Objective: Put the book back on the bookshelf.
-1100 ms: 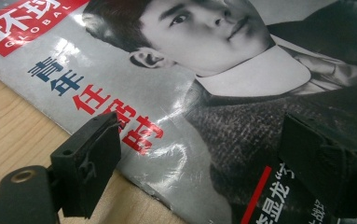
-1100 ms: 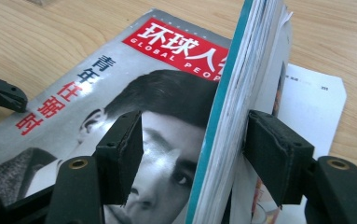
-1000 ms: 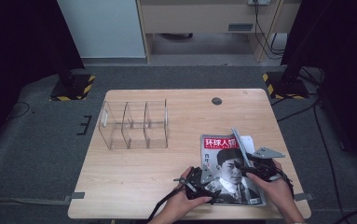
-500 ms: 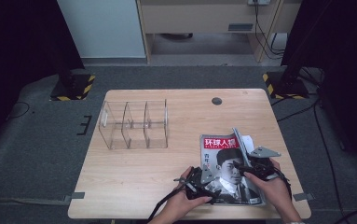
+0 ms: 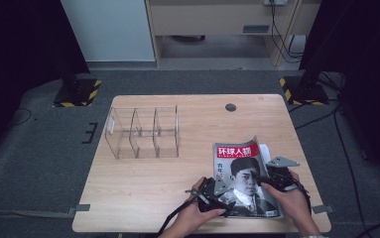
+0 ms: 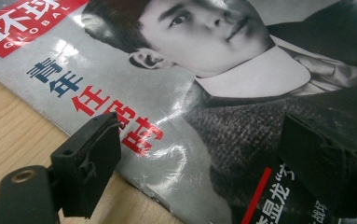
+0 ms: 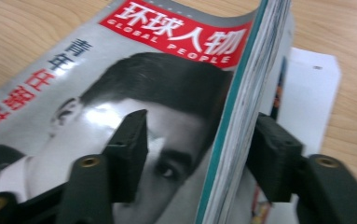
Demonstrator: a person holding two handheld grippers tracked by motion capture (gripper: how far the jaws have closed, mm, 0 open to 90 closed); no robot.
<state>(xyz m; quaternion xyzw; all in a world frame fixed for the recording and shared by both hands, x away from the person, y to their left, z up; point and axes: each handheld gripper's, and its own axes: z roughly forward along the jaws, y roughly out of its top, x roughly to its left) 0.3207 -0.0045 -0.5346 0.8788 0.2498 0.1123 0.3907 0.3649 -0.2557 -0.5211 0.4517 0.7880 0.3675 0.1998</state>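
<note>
The glossy magazine with a red title band (image 5: 244, 178) lies near the right of the wooden desk (image 5: 148, 198). Left tongs (image 6: 204, 154) are spread over its cover. Right tongs (image 7: 199, 154) have just been closing around its lifted edge, not pinching yet. Thin pages could slip out and flop.

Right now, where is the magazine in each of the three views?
High view: magazine lies at the table's near right, between both hands.
Left gripper view: its cover runs across the frame, behind the open jaws.
Right gripper view: its lifted page edge stands between the jaws.
Shared landmark: the red title banner.
</note>
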